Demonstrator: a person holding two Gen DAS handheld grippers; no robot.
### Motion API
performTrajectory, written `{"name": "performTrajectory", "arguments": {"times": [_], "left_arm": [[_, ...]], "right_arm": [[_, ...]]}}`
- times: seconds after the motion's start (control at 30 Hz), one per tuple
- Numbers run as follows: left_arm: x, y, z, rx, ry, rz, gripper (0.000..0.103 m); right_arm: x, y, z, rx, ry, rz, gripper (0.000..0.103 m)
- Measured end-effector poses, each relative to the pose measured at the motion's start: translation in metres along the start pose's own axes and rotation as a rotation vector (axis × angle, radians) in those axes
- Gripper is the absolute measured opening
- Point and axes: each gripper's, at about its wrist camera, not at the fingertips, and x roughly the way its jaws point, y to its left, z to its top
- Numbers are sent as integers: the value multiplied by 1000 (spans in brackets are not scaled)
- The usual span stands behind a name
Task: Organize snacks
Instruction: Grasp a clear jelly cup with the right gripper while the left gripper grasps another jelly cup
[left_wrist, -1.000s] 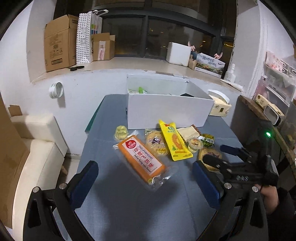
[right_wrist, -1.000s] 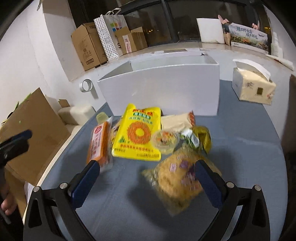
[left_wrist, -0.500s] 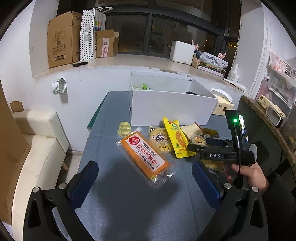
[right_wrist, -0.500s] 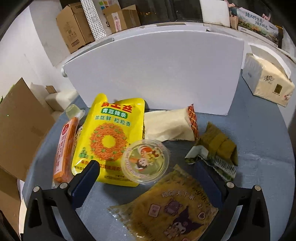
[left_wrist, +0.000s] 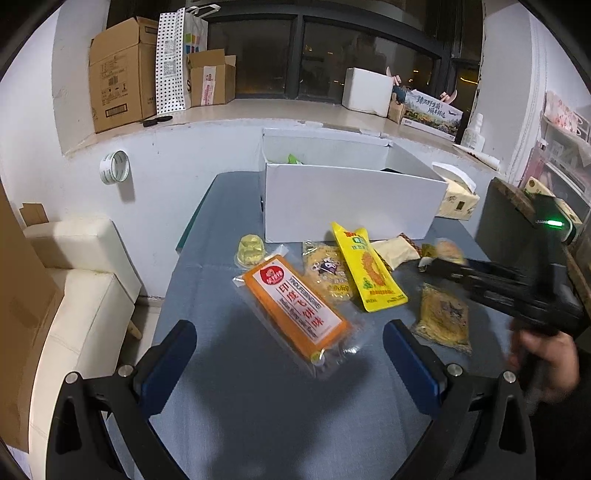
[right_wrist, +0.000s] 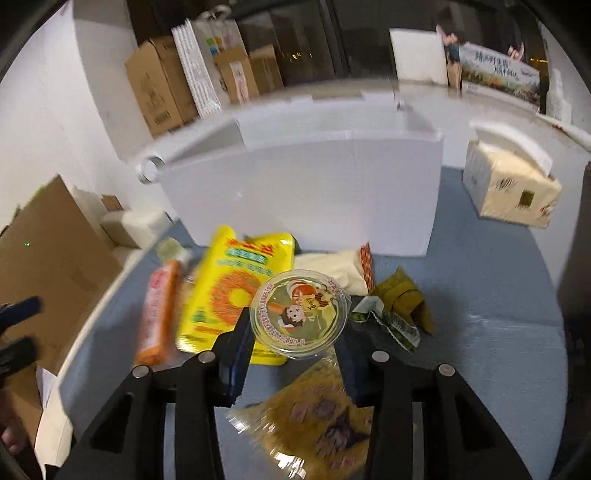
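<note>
My right gripper (right_wrist: 295, 328) is closing its jaws on a clear round jelly cup (right_wrist: 299, 310) with a cartoon lid; both pads touch the cup's sides and hold it just above the other snacks. From the left wrist the cup (left_wrist: 448, 251) is a blur at that gripper's tip. My left gripper (left_wrist: 288, 332) is open above the near end of a long orange snack pack (left_wrist: 295, 302), not touching it. A yellow pouch (left_wrist: 365, 269), a cookie pack (left_wrist: 328, 273) and a yellow cartoon bag (right_wrist: 317, 417) lie on the blue table before the white box (left_wrist: 347, 199).
A small yellow jelly (left_wrist: 251, 251), a beige wrapped snack (right_wrist: 332, 269) and a green wrapped one (right_wrist: 399, 306) lie near the box. A tissue box (right_wrist: 509, 192) stands at the right. A white sofa (left_wrist: 74, 280) sits left of the table. Cardboard boxes line the sill.
The right gripper went forward to the jelly cup, closed around it from wide open and raised it a little. The left gripper sank slightly over the orange pack.
</note>
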Motion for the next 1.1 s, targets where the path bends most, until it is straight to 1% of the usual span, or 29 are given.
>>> {"name": "performTrajectory", "arguments": {"times": [0.07,0.13,0.23,0.27,0.37,0.47,0.53,0.6,0.63,0.67,0.7,0.73,0.77,0.9,1.0,1.1], "left_arm": [[15,5,9,5,7,-9,103],[32,12,19,2,24,-1,103],[65,29,42,-3,38,24,103],[80,35,52,-1,52,50,103],[111,42,69,25,72,114,103],[140,49,78,13,107,120,102],[153,53,79,9,122,122,100],[163,53,78,18,133,122,91],[167,51,75,30,141,124,82],[172,50,73,39,159,120,54],[175,50,71,32,174,117,37],[175,51,69,25,177,130,36],[172,50,68,30,163,135,36],[155,50,67,37,107,91,36],[130,49,72,41,44,66,36],[93,40,77,58,-38,1,36]], "right_arm": [[-21,3,-3,8,-30,23,45],[-40,7,-8,12,-65,45,45],[-58,15,-14,18,-101,45,45],[-63,15,-17,22,-111,53,45],[-71,18,-24,26,-120,47,45],[-70,20,-29,23,-118,43,45],[-70,21,-31,20,-117,40,45],[-68,20,-31,20,-113,42,45],[-67,20,-31,20,-110,36,45],[-66,20,-31,21,-106,33,45],[-66,19,-32,24,-104,34,45],[-66,20,-33,26,-104,35,45],[-66,20,-33,25,-104,36,45],[-66,22,-33,21,-106,37,45],[-65,24,-33,15,-105,35,45],[-65,26,-31,5,-108,36,45]]}}
